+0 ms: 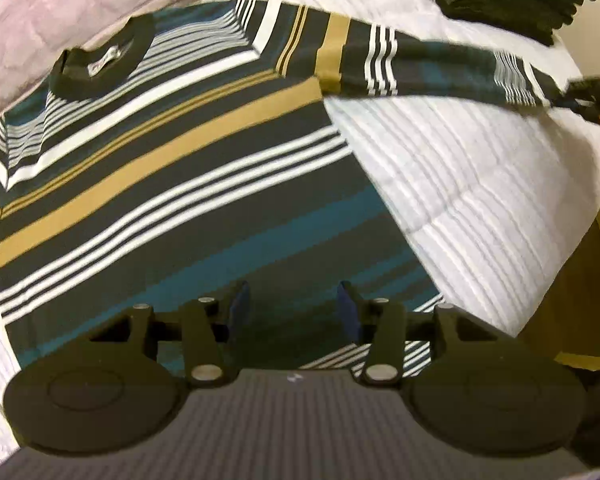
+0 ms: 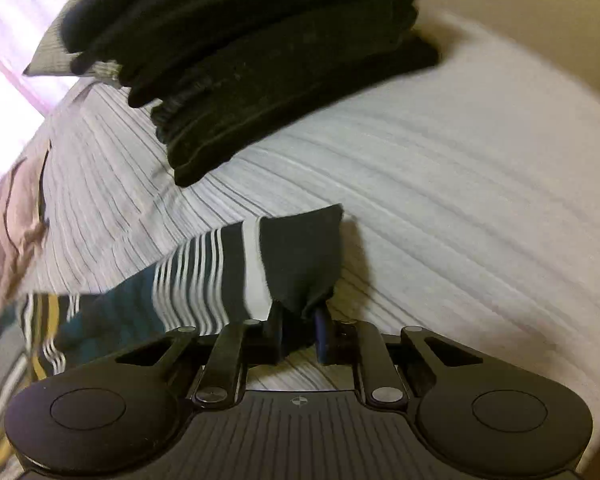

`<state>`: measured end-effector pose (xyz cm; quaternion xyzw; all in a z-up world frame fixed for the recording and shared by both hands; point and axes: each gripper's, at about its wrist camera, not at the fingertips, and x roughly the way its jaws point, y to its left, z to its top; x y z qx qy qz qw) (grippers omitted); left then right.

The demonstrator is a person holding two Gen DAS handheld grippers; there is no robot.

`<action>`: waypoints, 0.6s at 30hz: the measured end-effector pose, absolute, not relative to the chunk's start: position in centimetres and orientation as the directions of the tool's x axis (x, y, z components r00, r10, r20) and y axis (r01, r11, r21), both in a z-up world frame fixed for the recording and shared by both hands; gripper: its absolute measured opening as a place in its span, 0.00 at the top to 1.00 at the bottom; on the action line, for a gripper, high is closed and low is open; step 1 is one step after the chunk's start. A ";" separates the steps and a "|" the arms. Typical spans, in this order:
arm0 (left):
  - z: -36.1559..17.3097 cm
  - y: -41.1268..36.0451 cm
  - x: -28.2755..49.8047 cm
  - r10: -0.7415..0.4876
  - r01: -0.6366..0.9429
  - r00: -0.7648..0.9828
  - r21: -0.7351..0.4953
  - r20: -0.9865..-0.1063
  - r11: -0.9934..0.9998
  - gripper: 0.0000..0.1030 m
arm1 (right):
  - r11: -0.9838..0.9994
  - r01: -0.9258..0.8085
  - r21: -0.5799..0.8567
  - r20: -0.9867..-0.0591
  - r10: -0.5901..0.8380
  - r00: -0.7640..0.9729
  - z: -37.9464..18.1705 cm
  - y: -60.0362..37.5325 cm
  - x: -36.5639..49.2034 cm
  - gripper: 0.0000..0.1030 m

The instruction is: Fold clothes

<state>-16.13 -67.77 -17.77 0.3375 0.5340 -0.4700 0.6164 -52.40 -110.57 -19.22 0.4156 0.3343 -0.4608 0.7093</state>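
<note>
On the white bed (image 1: 460, 184) my striped sweater (image 1: 172, 184) lies flat and unfolded, beside a dark folded stack (image 2: 252, 64); I judge folding has barely begun. No containers show. My right gripper (image 2: 298, 330) pinches the outstretched sleeve's cuff (image 2: 300, 256); my left gripper (image 1: 292, 312) hangs spread over the hem.

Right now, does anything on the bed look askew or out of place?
Nothing damaged or spilled. The sweater lies flat; its sleeve is stretched sideways because the right gripper pinches the cuff. The dark folded stack looks slightly uneven.
</note>
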 end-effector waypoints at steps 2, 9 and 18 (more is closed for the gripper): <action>-17.8 -68.2 -16.0 -0.231 0.937 -0.012 -0.091 -0.973 0.337 0.58 | 0.217 0.950 0.226 -0.876 -0.382 0.296 -19.4 -109.2 -53.0 0.90; -17.8 -67.8 -15.4 -0.248 0.930 0.014 -0.079 -0.969 0.359 0.58 | 0.158 0.971 0.177 -0.902 -0.370 0.224 -20.3 -109.4 -53.6 0.86; -17.0 -64.5 -7.0 -0.276 0.894 0.170 0.030 -0.946 0.448 0.52 | 0.539 0.818 0.202 -0.817 -0.368 0.444 -15.2 -105.7 -40.1 0.35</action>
